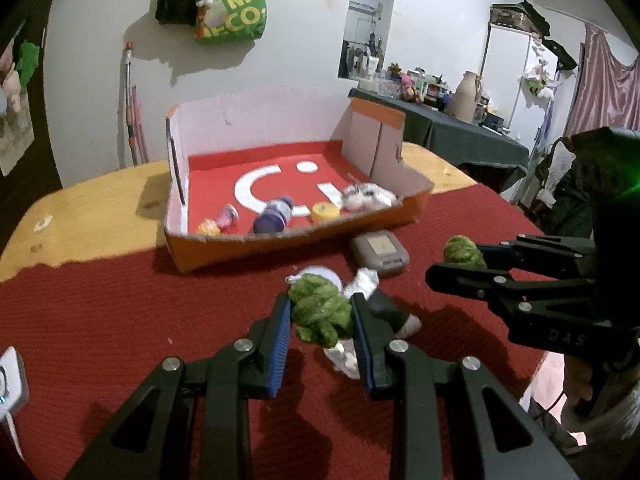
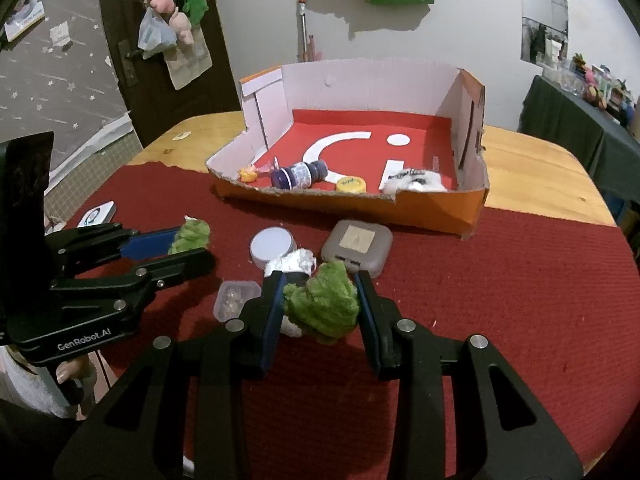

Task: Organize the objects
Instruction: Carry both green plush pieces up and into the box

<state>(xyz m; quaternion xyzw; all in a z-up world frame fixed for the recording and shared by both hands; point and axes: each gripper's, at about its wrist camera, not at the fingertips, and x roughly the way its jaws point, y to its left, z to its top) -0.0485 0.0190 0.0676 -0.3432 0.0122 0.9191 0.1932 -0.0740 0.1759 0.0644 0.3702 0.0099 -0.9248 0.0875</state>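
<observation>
While each gripper [image 1: 320, 316] [image 2: 320, 300] clamps a green plush, the cardboard tray [image 2: 436, 204] holds a purple bottle [image 2: 298, 174] and yellow lid [image 2: 351, 185].

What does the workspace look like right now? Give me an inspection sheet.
Surface: wooden table, near part under a red cloth.
Job's things: cardboard tray holds a purple bottle, yellow tape roll, white plush and small toys.
Clutter: on the cloth, a grey case, white round lid, small clear container, crumpled white item.
Grippers: left gripper and right gripper each grip a green plush piece.
Cables: nothing seen for certain.
Surroundings: green bag on the wall, dark door, cluttered side table.
</observation>
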